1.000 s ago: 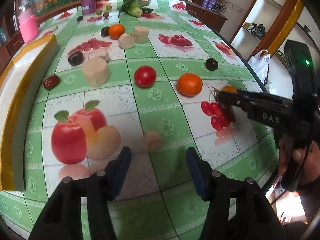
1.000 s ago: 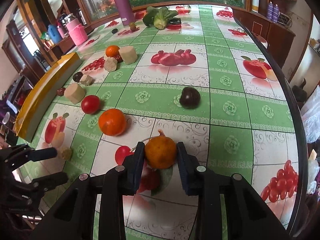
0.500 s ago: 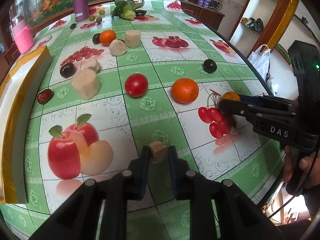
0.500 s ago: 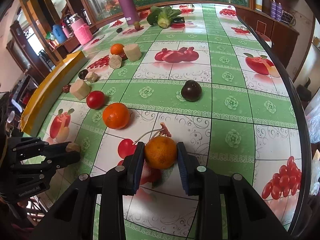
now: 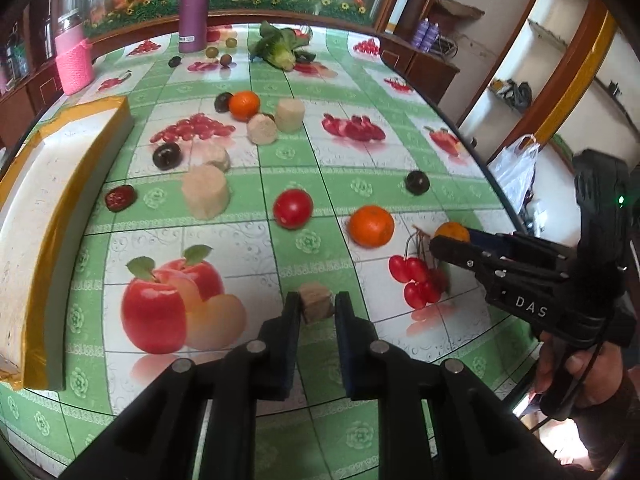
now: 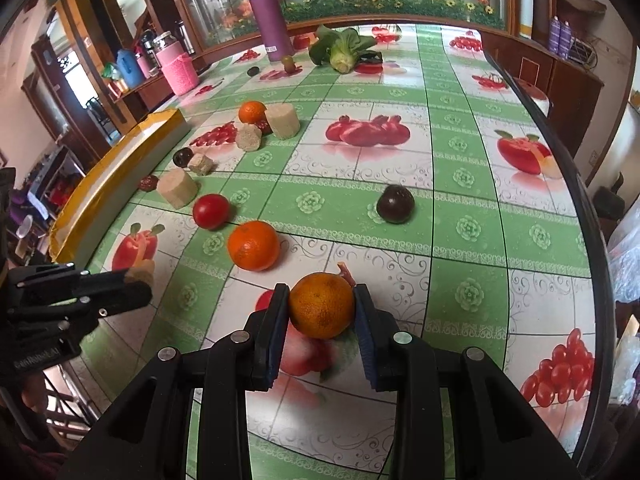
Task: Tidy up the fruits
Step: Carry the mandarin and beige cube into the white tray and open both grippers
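The right tool (image 6: 321, 308) grips a round orange tangerine (image 6: 322, 305) between its pads; the left tool (image 5: 317, 307) clamps a small tan cube-shaped chunk (image 5: 316, 302) above the green-checked tabletop (image 5: 304, 184).

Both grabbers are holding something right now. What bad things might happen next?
1. The orange is round and pinched only at its sides by the right hand-held gripper, so it might slip and roll toward the table edge.
2. The small tan block sits only at the tips of the left hand-held gripper and could pop out.
3. The loose orange and tomato lie close by; a bump may send them rolling.
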The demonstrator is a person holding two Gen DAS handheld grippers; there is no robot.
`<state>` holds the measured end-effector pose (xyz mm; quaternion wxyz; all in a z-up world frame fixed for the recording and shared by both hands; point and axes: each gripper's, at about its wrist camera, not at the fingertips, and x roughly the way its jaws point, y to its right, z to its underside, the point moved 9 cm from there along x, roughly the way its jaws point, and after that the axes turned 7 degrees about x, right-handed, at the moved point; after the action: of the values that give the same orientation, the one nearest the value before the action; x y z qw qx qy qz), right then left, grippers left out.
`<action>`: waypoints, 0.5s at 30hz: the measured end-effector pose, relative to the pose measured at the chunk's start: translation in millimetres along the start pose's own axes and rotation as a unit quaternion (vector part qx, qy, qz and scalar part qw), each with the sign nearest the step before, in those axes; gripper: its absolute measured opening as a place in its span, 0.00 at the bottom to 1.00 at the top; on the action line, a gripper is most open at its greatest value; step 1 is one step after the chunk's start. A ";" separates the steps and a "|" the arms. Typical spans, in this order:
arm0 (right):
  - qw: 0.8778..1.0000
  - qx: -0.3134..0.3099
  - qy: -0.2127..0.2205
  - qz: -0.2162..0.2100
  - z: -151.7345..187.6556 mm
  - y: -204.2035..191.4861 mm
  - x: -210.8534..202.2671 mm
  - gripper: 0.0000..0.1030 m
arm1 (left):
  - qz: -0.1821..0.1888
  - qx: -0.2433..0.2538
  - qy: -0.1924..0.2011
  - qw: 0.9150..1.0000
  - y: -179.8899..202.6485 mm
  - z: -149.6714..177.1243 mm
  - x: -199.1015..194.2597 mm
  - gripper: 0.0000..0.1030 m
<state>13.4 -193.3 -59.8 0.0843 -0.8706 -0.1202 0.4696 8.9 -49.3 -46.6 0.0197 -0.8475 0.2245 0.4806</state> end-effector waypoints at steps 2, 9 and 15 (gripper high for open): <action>1.000 0.003 0.005 0.006 -3.1 -6.4 -3.6 0.30 | 0.005 -0.003 0.005 1.000 -7.5 -0.6 -6.7 0.19; 1.000 -0.006 0.007 0.000 -16.2 -49.6 -0.1 0.30 | 0.007 -0.013 0.031 0.999 -47.6 -4.3 -32.3 0.19; 0.999 -0.044 0.000 -0.026 -32.4 -113.4 17.4 0.30 | -0.020 -0.047 0.053 0.997 -108.5 -0.7 -56.8 0.19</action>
<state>35.1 -80.9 -26.6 0.0582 -0.8698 -0.1637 0.4618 27.9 68.6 -19.2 -0.0225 -0.8762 0.1851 0.4445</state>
